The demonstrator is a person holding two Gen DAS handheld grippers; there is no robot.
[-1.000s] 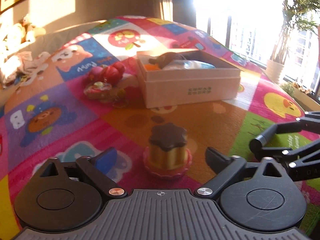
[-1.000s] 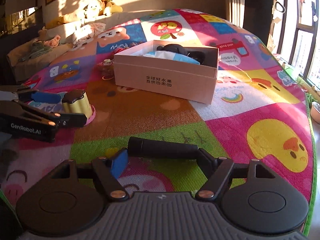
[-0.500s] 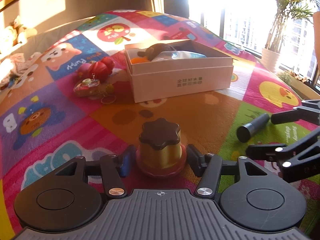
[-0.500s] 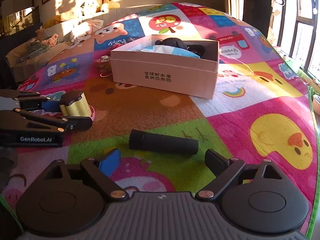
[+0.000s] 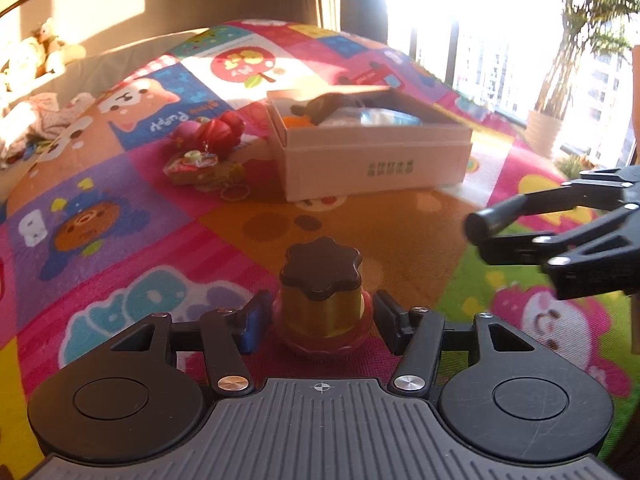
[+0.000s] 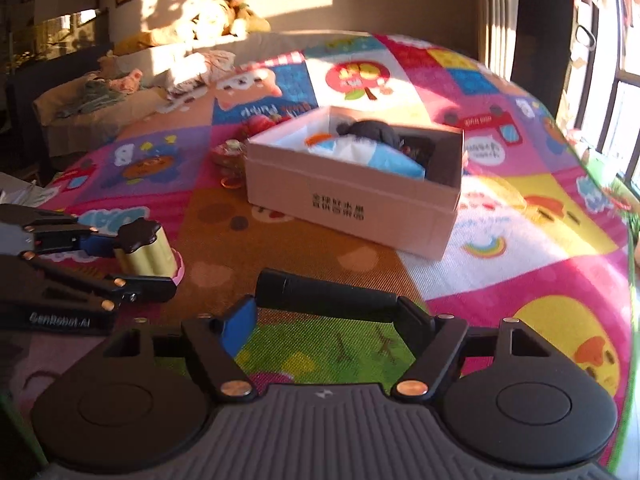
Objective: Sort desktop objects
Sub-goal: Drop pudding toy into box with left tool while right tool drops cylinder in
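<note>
With my right gripper (image 6: 326, 320) just re-closed endwise on the black cylinder (image 6: 326, 290) and my left gripper (image 5: 320, 320) clamping the gold-bodied toy's (image 5: 322, 308) pink base, I worry the cylinder pivots free before the box (image 6: 352, 204).

The box's (image 6: 352, 200) printed label is blurred; its contents (image 6: 372, 148) are partly hidden.

Left tongs (image 5: 316, 322) closed on gold jar (image 5: 320, 300), right tongs (image 6: 326, 320) re-closed lifting black cylinder (image 6: 326, 295)

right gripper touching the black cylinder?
Touching. Right wrist view: the black cylinder spans the right gripper, each end against a pad, lifted off the mat.
</note>
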